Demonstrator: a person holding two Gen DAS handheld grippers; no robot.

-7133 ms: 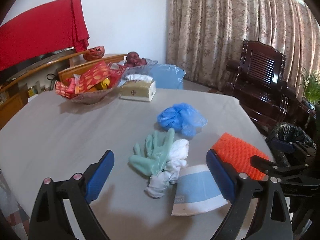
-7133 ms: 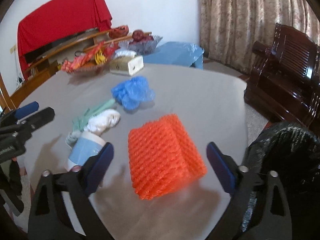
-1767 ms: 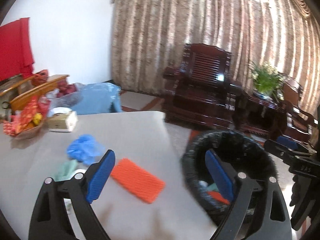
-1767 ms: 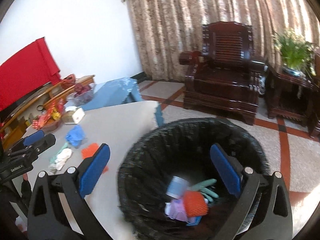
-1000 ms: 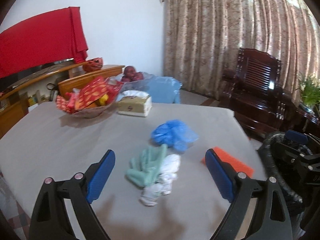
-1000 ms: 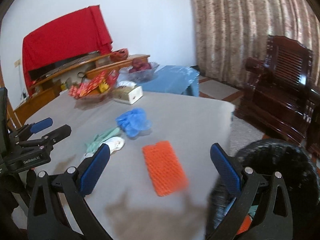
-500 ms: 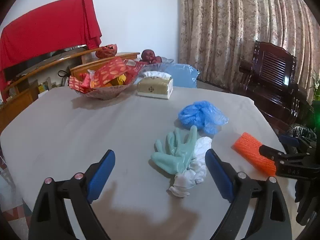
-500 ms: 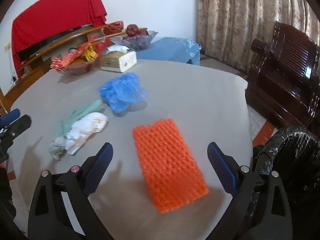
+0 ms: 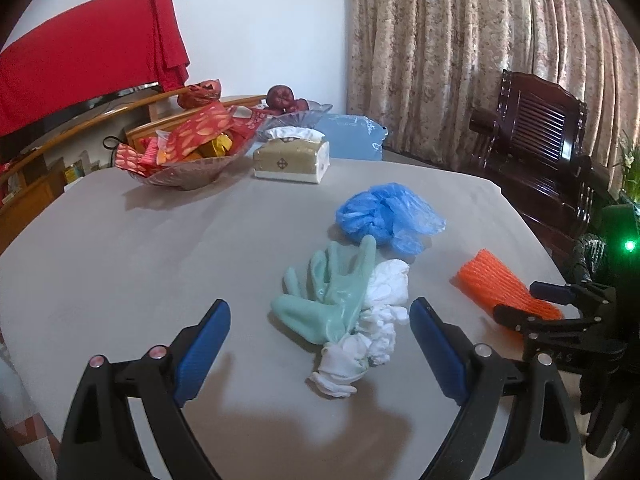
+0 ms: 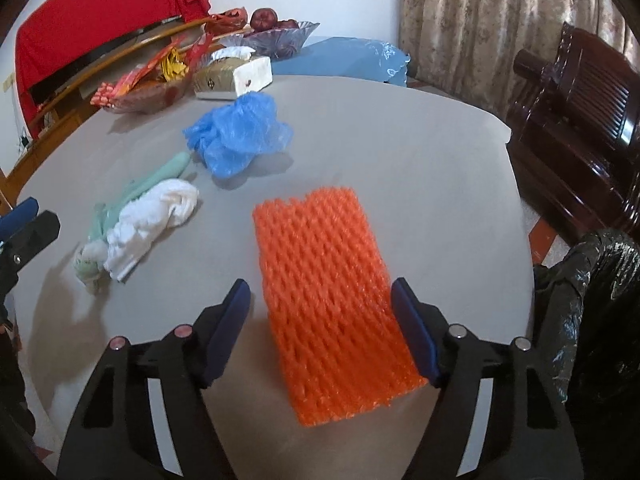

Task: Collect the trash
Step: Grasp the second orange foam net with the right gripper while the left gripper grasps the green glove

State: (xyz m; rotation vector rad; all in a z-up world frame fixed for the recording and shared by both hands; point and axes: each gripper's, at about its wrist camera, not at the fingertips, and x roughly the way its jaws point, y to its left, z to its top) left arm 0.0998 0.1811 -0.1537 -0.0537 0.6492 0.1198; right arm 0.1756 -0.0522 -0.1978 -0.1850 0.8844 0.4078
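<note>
Clearly both set up for pickups — right gripper (image 10: pixel 320 320) open, straddling the orange net (image 10: pixel 332 284) lying flat on the table (image 10: pixel 400 152) near the bin (image 10: pixel 600 320), left gripper (image 9: pixel 320 344) open, lined up on the gloves (image 9: pixel 344 308) — nothing held.

Soft daylight, fisheye-warped edges, sharp

Orange foam net (image 10: pixel 332 296) lies flat on table, near the edge. Green glove (image 9: pixel 332 292) spread flat, fingers pointing away, touching crumpled white cloth (image 9: pixel 380 316) on its right. Blue plastic wad (image 9: pixel 388 216) crumpled just beyond the glove. Black-lined bin (image 10: pixel 596 320) beside table edge.
</note>
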